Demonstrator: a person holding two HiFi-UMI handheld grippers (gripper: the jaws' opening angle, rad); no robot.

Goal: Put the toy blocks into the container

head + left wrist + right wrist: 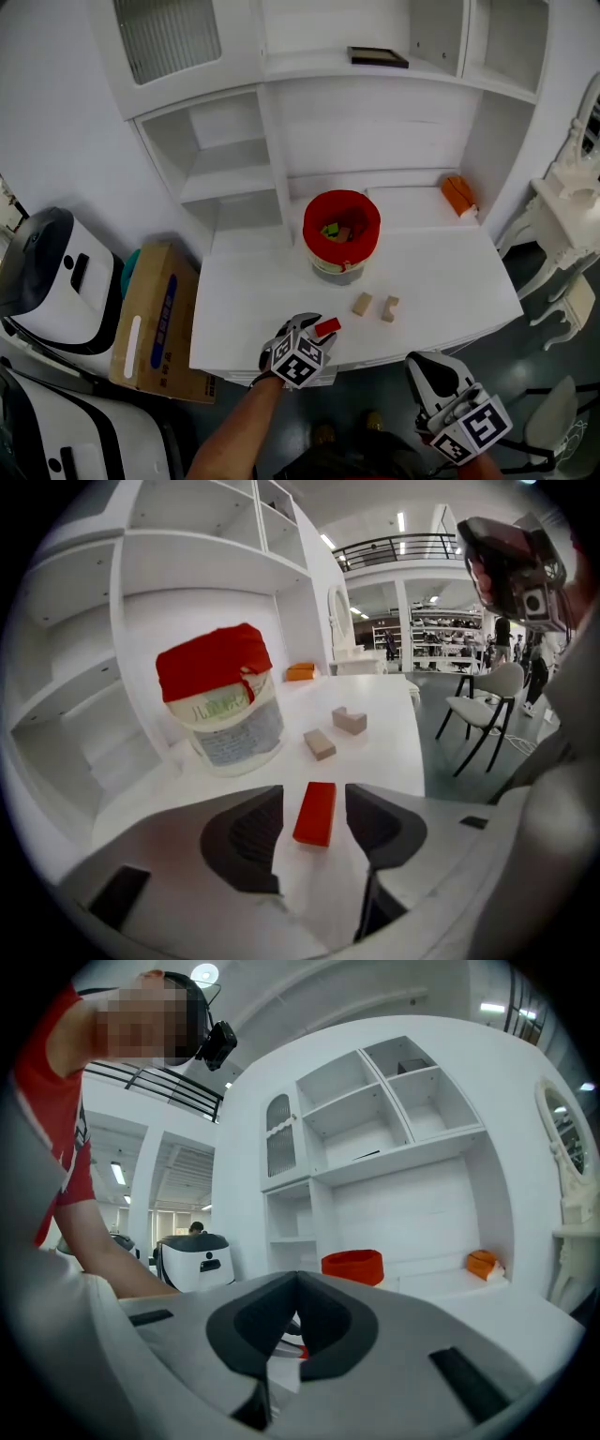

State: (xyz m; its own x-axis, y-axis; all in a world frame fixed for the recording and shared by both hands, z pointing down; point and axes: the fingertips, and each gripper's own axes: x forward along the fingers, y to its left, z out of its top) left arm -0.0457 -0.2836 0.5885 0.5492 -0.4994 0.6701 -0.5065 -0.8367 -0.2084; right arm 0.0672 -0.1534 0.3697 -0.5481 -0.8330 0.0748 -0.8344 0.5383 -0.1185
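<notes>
The container (342,234) is a clear tub with a red rim, standing mid-desk with several coloured blocks inside; it also shows in the left gripper view (221,705). A red block (315,813) lies flat on the desk between the jaws of my left gripper (312,796), which stand open and apart from its sides. In the head view the red block (327,327) sits at the left gripper (314,325), near the desk's front edge. Two tan blocks (362,304) (389,308) lie in front of the container. My right gripper (428,364) is shut and empty, off the desk's front edge.
An orange object (459,195) lies at the desk's back right, under the white shelf unit (272,159). A cardboard box (155,319) and white machines (52,272) stand on the floor at the left. White furniture (562,206) stands at the right.
</notes>
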